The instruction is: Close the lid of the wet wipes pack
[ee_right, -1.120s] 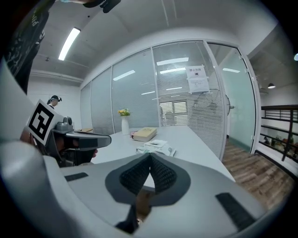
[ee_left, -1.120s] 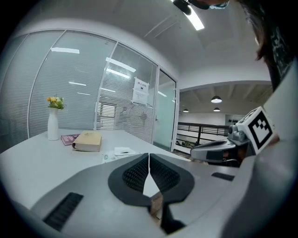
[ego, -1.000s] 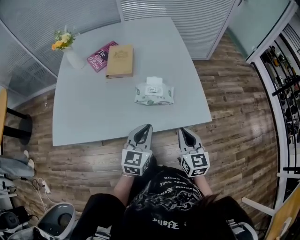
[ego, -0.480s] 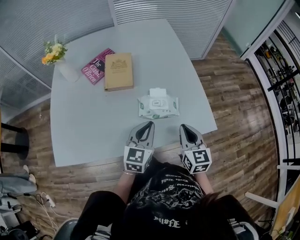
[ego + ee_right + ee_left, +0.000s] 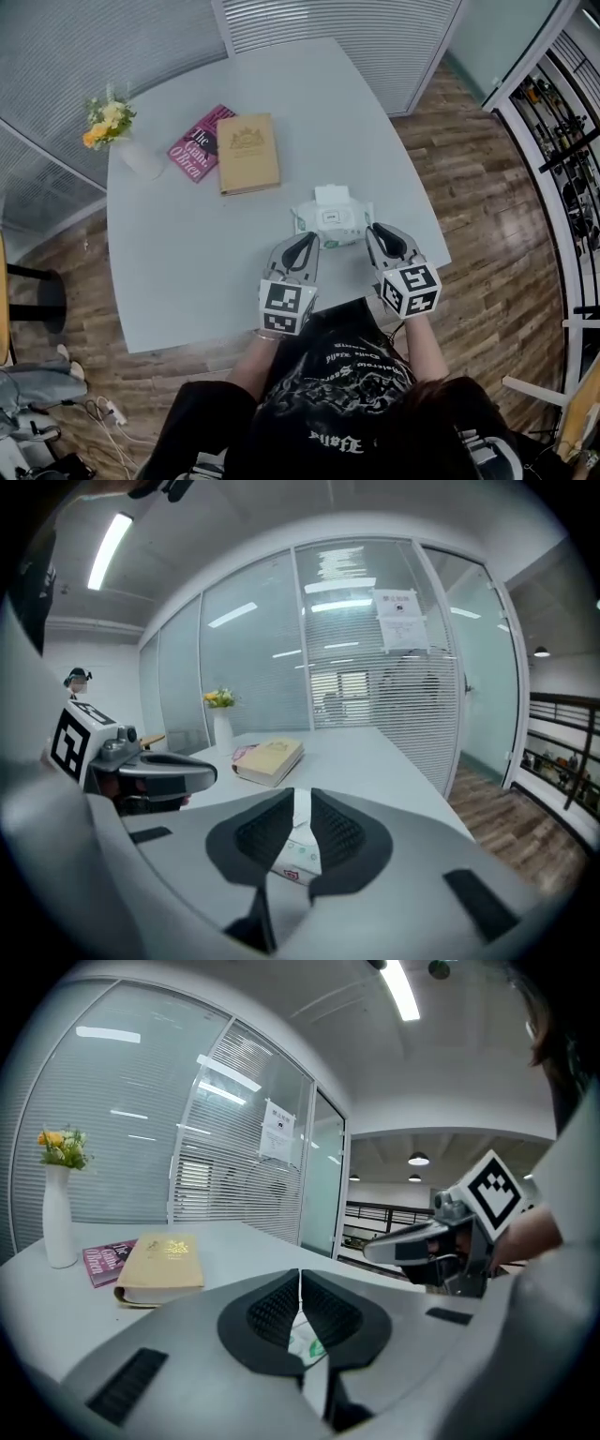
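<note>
A glass-walled office with lowered blinds (image 5: 337, 23) and a wood-plank floor (image 5: 469, 187) is surrounding a pale grey-blue table (image 5: 187, 253), and the person is leaning over its near edge.

The wet wipes pack (image 5: 330, 221) is lying flat on the table toward the near right side, just beyond the tips of both grippers. Its long axis is running left to right, roughly along the near edge. Its top is facing up. The white lid (image 5: 331, 195) is standing open, folded back toward the far side of the pack.

The left gripper (image 5: 307, 240) is pointing at the pack's near left end with its jaws drawn together to a hairline slit and nothing between them. The right gripper (image 5: 376, 229) is pointing at the pack's right end. Its jaws are opening, with a narrow gap so far. The pack is showing through that gap beyond the pads, and they are not pressing on it.

The pack's wrapper is showing green print on white, too small to read. Farther left, a tan book (image 5: 248, 153) with a gold crest is lying beside a magenta book (image 5: 194, 142), touching it. The magenta book's white title is starting with "The", and the rest is not legible. A paper notice (image 5: 398, 607) is hanging on the glass wall, its text unreadable. At the far left of the table a white vase (image 5: 139, 157) is holding yellow and orange flowers (image 5: 105, 120).
</note>
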Demonstrator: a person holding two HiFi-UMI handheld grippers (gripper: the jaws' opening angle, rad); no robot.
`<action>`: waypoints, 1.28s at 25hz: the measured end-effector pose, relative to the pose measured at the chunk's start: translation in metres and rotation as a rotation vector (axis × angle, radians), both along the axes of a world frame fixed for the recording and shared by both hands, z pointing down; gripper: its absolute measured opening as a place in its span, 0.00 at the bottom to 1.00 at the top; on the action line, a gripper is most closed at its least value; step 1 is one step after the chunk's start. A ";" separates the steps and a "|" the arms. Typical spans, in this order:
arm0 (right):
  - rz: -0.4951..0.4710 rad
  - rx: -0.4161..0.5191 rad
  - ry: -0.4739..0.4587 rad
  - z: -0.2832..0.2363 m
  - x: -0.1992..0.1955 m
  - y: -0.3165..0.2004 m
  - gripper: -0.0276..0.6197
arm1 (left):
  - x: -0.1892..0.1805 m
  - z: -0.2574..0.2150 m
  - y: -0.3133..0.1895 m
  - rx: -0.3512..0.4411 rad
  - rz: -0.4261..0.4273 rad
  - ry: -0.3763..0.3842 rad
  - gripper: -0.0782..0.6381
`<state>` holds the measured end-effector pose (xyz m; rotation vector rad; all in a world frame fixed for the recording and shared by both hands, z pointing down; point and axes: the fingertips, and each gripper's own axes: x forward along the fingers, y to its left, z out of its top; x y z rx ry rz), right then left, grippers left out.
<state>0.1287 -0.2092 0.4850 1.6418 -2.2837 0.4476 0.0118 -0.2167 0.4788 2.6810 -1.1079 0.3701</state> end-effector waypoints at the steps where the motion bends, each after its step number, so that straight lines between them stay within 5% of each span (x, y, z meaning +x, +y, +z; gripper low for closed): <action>1: -0.023 -0.023 0.021 0.002 -0.002 -0.008 0.14 | -0.001 0.000 -0.003 -0.002 -0.001 0.000 0.12; 11: -0.165 -0.176 -0.013 0.015 0.000 -0.083 0.16 | 0.003 0.009 -0.023 -0.040 0.011 -0.028 0.12; 25: -0.605 -0.509 0.052 0.069 -0.034 -0.141 0.20 | 0.004 0.055 -0.049 -0.179 -0.026 -0.141 0.12; 32: -0.770 -0.626 0.027 0.087 -0.045 -0.159 0.20 | 0.017 0.087 -0.047 -0.266 0.035 -0.221 0.12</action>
